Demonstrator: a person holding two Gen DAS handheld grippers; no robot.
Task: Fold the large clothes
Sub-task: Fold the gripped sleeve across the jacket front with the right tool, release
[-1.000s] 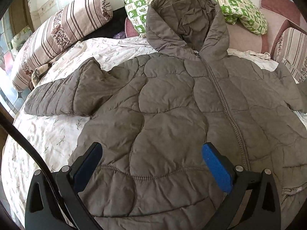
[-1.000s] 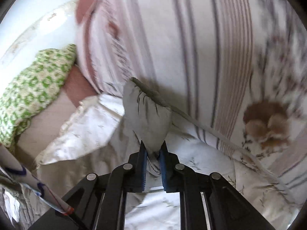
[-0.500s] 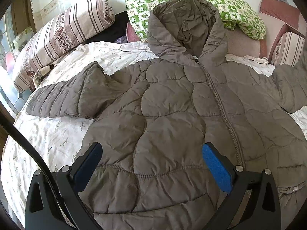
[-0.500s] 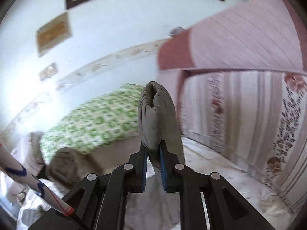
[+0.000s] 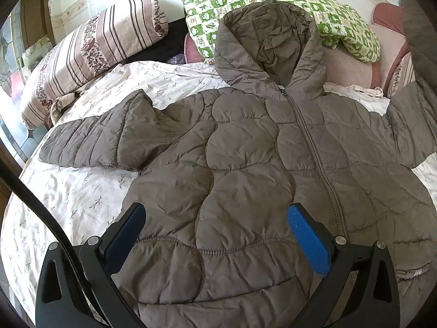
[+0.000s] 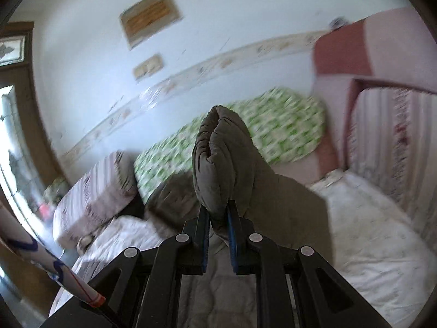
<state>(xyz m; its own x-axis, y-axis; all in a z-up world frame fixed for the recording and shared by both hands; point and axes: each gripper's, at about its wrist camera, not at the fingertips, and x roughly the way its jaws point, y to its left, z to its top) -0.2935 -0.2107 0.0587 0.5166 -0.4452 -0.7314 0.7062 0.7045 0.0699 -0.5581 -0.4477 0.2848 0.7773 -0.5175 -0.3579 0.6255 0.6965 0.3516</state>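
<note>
Grey padded jacket (image 5: 245,164) lies front up on the bed (image 5: 68,205), zip closed, hood (image 5: 270,46) resting against the green checked pillow (image 5: 341,13). One sleeve (image 5: 103,136) lies flat on the sheet, pointing toward the striped pillow (image 5: 90,46).

Left gripper (image 5: 218,235): jaws wide, nothing between them, hovering over the lower front of the jacket. Position matches the frame a second ago.

Right gripper (image 6: 218,218): jaws narrow, clamped on the cuff end of the other sleeve (image 6: 221,158), as in both earlier frames. A second ago this sleeve end was low, just above the sheet, with the striped bedding right behind it. Now it is raised, standing up from the jaws, with the wall and the green pillow behind. In the left wrist view the raised sleeve rises out of the picture at the right edge, where before it lay flat.
</note>
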